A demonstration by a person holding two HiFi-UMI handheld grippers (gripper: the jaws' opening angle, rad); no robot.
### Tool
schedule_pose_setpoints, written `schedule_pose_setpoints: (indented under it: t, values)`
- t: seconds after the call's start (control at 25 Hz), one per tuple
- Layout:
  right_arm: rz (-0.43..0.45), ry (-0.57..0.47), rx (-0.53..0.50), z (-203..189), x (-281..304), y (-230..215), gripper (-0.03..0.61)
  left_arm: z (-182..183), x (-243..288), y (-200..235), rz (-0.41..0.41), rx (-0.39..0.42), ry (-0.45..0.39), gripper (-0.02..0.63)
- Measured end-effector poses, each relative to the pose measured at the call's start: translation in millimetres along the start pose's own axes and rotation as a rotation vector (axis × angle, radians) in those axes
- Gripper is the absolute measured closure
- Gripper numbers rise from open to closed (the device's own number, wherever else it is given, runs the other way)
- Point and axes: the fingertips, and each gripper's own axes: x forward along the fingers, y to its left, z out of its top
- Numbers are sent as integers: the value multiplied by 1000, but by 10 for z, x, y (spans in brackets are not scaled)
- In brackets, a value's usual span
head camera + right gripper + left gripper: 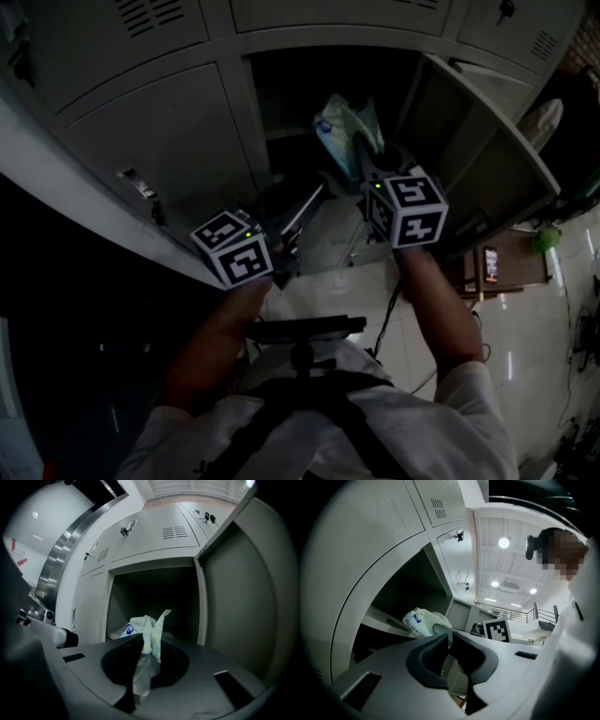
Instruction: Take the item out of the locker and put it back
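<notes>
I face the open grey metal locker [169,131], my left hand-held gripper [449,637] clenched on nothing, my right hand-held gripper [144,641] pinching the crumpled white plastic packet [149,624] before its mouth, so I judge the putting back unfinished

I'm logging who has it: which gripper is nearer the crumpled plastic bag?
Right. The right gripper is clamped on the plastic bag; in the head view the left gripper sits lower left, apart from it.
</notes>
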Motion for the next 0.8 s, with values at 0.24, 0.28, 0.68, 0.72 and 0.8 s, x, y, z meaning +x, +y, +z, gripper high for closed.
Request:
schedule_pose_setpoints:
  t: [0.24,0.28,0.68,0.72,0.8]
  values:
    - [-11,4,-63,232,403,-90,561,161,217,208,34,10,-19,578]
    - [-15,8,-73,259,472,-112,563,180,247,248,43,11,-21,574]
    - [-36,83,-115,266,989,-282,561,327,394,540,104,28,-36,574]
    - [-38,88,-118,266,1032,-294,561,332,394,573,115,32,-31,574]
    - [-38,105,-121,245,1133,-313,561,333,400,631,131,32,-26,574]
